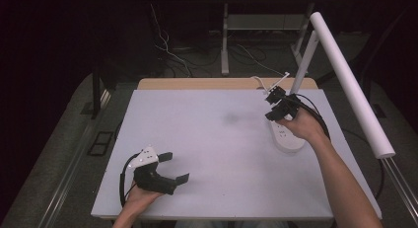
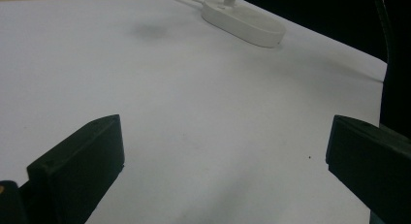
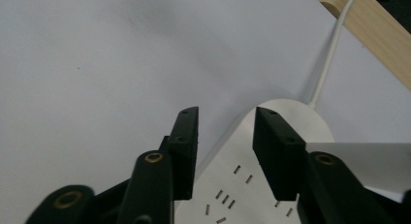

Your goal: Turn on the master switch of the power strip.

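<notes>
Black right gripper point(image 3: 225, 132) hovers, jaws narrowed, over white power strip point(image 3: 252, 185).

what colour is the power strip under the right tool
White, with small dark slots; the power strip shows best in the right gripper view.

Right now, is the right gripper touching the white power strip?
Cannot tell. In the right gripper view the right gripper sits over the power strip, jaws parted with nothing clamped between them, but no view plainly shows contact or gap.
</notes>
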`<state>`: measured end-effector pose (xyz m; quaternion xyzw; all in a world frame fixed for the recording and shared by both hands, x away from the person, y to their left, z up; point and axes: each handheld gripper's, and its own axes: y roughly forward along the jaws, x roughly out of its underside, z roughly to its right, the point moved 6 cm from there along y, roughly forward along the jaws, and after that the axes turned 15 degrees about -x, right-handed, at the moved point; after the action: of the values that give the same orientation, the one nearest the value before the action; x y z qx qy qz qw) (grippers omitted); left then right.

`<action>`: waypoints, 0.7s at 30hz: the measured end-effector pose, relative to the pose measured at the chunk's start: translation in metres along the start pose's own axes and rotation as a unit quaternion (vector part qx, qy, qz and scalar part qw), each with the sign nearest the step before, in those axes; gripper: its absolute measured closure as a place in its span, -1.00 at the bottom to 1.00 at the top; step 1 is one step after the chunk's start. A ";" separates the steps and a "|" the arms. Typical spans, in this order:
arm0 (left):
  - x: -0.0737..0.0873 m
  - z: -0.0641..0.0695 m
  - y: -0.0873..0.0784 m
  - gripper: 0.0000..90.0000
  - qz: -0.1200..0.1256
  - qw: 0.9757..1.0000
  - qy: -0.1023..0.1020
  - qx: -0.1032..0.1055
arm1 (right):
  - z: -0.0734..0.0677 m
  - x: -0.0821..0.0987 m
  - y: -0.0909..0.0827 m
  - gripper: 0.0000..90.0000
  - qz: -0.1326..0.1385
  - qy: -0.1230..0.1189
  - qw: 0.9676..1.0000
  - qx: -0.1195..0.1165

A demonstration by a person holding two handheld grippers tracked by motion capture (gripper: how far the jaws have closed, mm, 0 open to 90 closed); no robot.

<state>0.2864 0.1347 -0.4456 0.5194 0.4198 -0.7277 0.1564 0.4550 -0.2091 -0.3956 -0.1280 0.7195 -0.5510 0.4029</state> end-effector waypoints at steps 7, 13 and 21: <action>0.000 0.000 0.000 -1.00 0.000 1.000 0.001 0.000 | 0.003 -0.003 0.007 0.82 -0.016 -0.004 1.000 0.019; 0.000 -0.001 0.000 -1.00 -0.001 1.000 0.001 0.000 | 0.010 -0.005 0.016 0.98 -0.028 -0.011 0.998 0.050; 0.000 -0.001 0.000 -1.00 -0.001 1.000 0.001 0.000 | 0.017 -0.003 0.027 0.99 -0.043 -0.009 0.997 0.064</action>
<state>0.2872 0.1359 -0.4460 0.5198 0.4209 -0.7270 0.1554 0.4764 -0.2095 -0.4192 -0.1379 0.6733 -0.6112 0.3925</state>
